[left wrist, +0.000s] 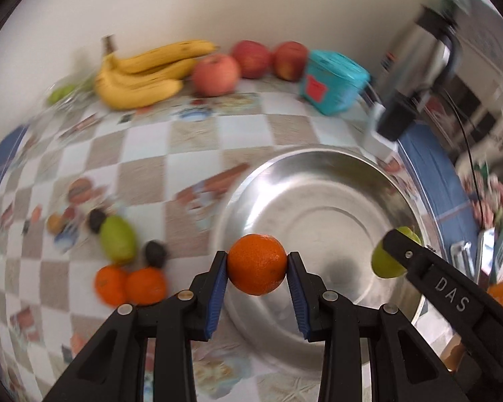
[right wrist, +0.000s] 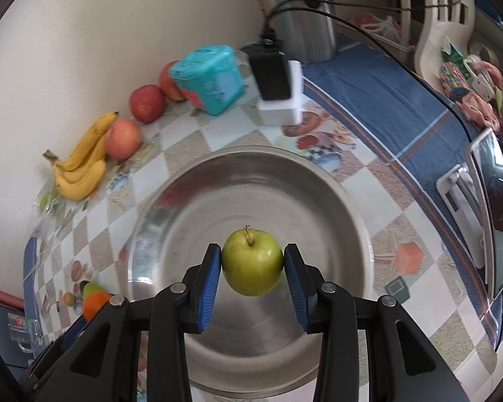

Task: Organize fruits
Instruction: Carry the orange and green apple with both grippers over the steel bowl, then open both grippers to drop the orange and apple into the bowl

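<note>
My left gripper [left wrist: 256,264] is shut on an orange [left wrist: 256,264], held over the near left rim of a wide steel bowl [left wrist: 322,207]. My right gripper [right wrist: 252,263] is shut on a green apple [right wrist: 252,261], stem up, above the middle of the steel bowl [right wrist: 218,181]. In the left wrist view the right gripper's black finger covers part of that green apple [left wrist: 384,261] at the bowl's right side. Loose on the checked tablecloth to the left lie two oranges [left wrist: 130,284], a green fruit [left wrist: 117,239] and two dark small fruits [left wrist: 156,253].
Against the back wall lie a banana bunch [left wrist: 141,77] and three red apples [left wrist: 251,58]. A teal tub [left wrist: 332,80], a black charger on a white block [right wrist: 278,83] with its cable, and a steel kettle [left wrist: 415,47] stand behind the bowl. A tablet [right wrist: 496,197] leans at the right.
</note>
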The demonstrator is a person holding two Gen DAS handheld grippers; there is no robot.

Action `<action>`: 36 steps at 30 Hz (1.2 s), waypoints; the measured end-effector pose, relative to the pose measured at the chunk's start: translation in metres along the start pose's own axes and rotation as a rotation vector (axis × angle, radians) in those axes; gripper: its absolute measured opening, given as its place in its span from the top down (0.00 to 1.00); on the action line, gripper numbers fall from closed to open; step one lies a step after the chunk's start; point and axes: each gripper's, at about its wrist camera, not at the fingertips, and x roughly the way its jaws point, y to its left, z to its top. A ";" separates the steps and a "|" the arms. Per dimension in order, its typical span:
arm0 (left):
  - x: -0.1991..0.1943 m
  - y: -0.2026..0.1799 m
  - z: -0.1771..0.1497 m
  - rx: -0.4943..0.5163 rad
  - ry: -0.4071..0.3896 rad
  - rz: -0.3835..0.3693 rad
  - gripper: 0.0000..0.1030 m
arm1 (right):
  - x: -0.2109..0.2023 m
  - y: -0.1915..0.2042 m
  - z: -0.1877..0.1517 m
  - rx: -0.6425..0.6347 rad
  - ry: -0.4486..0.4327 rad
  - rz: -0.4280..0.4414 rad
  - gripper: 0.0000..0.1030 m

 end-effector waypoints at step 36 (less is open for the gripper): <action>0.010 0.005 -0.014 -0.017 0.048 -0.012 0.44 | -0.017 -0.007 0.013 -0.047 -0.039 -0.028 0.54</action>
